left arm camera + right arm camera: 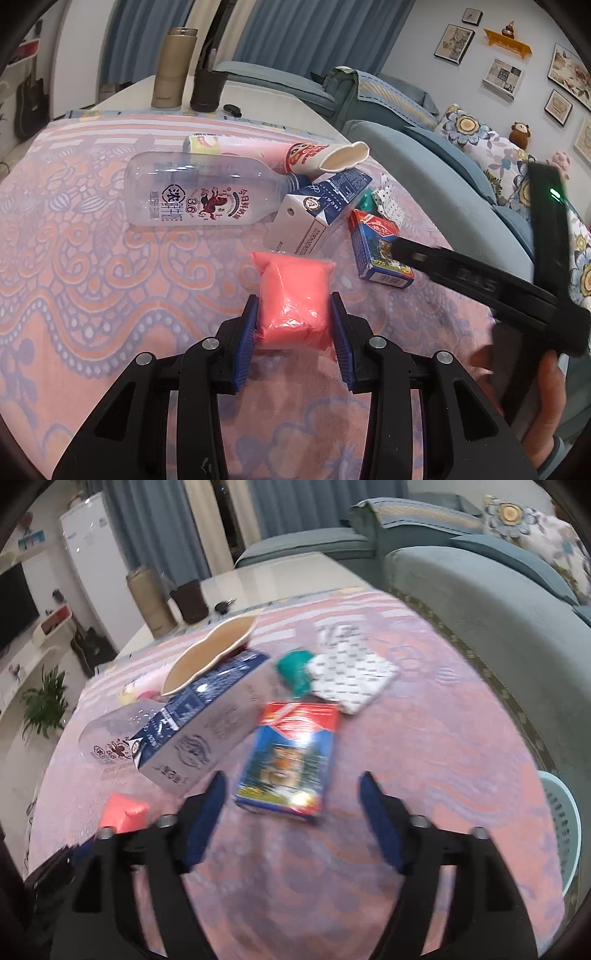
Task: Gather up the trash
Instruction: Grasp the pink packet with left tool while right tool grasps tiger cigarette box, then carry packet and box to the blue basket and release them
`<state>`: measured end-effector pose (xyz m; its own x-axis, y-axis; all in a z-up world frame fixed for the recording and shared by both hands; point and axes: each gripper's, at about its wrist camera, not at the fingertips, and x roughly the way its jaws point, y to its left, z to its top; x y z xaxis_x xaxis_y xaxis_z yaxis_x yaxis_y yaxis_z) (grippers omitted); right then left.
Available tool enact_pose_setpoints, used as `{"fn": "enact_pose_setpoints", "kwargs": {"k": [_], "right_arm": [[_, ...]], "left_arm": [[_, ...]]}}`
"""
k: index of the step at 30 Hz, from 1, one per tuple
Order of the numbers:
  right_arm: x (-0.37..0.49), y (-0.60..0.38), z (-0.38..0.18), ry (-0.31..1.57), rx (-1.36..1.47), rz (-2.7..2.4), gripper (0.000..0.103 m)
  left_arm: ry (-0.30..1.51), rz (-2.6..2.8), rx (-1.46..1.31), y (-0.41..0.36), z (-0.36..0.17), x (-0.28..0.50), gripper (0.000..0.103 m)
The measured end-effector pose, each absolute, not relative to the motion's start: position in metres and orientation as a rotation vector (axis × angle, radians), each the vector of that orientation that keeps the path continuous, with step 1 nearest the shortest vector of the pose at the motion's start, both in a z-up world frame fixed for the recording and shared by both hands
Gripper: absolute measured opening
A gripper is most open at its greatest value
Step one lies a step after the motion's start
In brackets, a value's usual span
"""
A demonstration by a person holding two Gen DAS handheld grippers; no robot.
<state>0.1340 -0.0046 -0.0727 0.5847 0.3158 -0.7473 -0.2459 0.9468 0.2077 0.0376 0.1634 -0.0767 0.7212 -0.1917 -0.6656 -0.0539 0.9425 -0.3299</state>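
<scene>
A clear bottle, milk carton and crushed cup crowd twelve o'clock of the soft pink packet, pinched by the left gripper. The right gripper gapes wide before the blue box.

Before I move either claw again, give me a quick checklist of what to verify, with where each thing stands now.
1. Left claw squeezing the pink packet on both sides: ok.
2. Packet lifted off the tablecloth: cannot tell.
3. Right claw open wide enough for the red and blue box: ok.
4. Box between the right claw's fingers: not ok, it lies just ahead of the tips.
5. Milk carton away from the right claw's path: not ok, it sits close to the left finger.
6. Basket within view beside the table: ok, at the right edge.
</scene>
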Motion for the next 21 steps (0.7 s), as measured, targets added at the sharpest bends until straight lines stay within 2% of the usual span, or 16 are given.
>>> {"fn": "enact_pose_setpoints", "kwargs": {"k": [7, 9, 10, 11, 21], "right_arm": [[0.167, 0.022, -0.088, 0.960, 0.062, 0.250, 0.086], [0.174, 0.026, -0.094, 0.983, 0.052, 0.238, 0.076], [0.175, 0.028, -0.094, 0.980, 0.031, 0.219, 0.066], [0.174, 0.030, -0.094, 0.971, 0.005, 0.212, 0.062], [0.147, 0.001, -0.076, 0.922, 0.047, 0.321, 0.058]], "left_arm": [[0.758, -0.084, -0.337, 0.162, -0.076, 0.036, 0.036], [0.757, -0.084, -0.331, 0.160, -0.075, 0.034, 0.036], [0.756, -0.084, -0.328, 0.159, -0.075, 0.034, 0.036], [0.757, -0.083, -0.327, 0.158, -0.075, 0.035, 0.036], [0.728, -0.138, -0.293, 0.138, -0.061, 0.036, 0.036]]}}
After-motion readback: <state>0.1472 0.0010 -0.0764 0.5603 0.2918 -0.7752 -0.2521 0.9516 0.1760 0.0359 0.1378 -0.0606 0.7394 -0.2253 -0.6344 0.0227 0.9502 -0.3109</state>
